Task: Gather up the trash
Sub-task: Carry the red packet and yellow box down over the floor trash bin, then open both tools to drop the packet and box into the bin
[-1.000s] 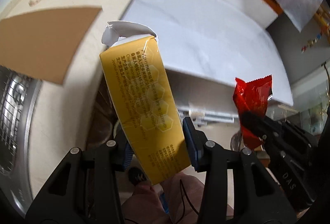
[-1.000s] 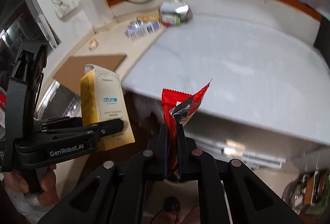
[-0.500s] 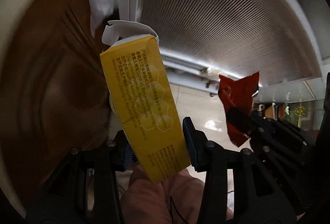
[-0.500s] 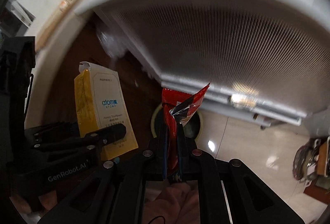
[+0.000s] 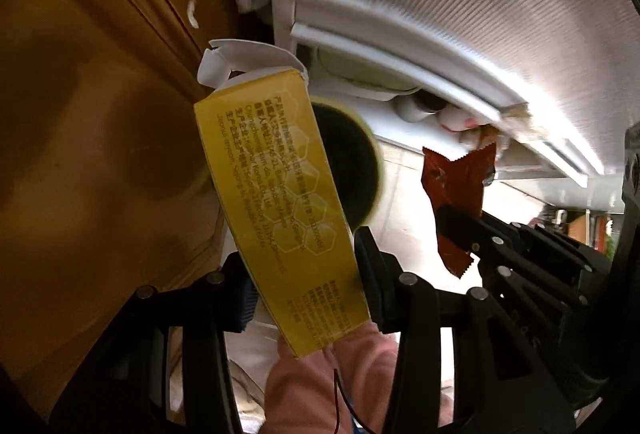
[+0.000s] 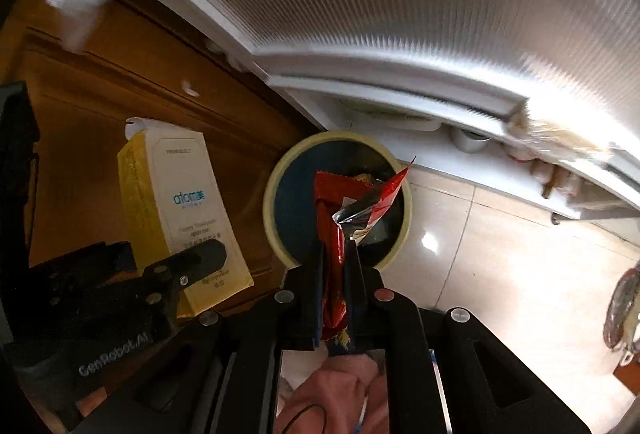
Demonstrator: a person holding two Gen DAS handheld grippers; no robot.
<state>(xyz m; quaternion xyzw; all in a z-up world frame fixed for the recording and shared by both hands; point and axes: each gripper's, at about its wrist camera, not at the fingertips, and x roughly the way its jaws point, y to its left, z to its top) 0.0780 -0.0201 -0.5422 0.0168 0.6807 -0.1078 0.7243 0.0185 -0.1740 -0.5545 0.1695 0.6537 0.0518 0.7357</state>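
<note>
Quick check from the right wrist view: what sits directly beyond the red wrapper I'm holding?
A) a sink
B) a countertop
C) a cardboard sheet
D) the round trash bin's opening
D: the red wrapper, clamped in the right gripper, overlaps the round trash bin with its cream rim on the tiled floor.

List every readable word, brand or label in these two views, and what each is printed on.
"atom美": white face of the yellow carton.
"GenRobot.AI": body of the left tool.
Small print on the carton's yellow side: too small to read.
Red wrapper: print illegible.
</note>
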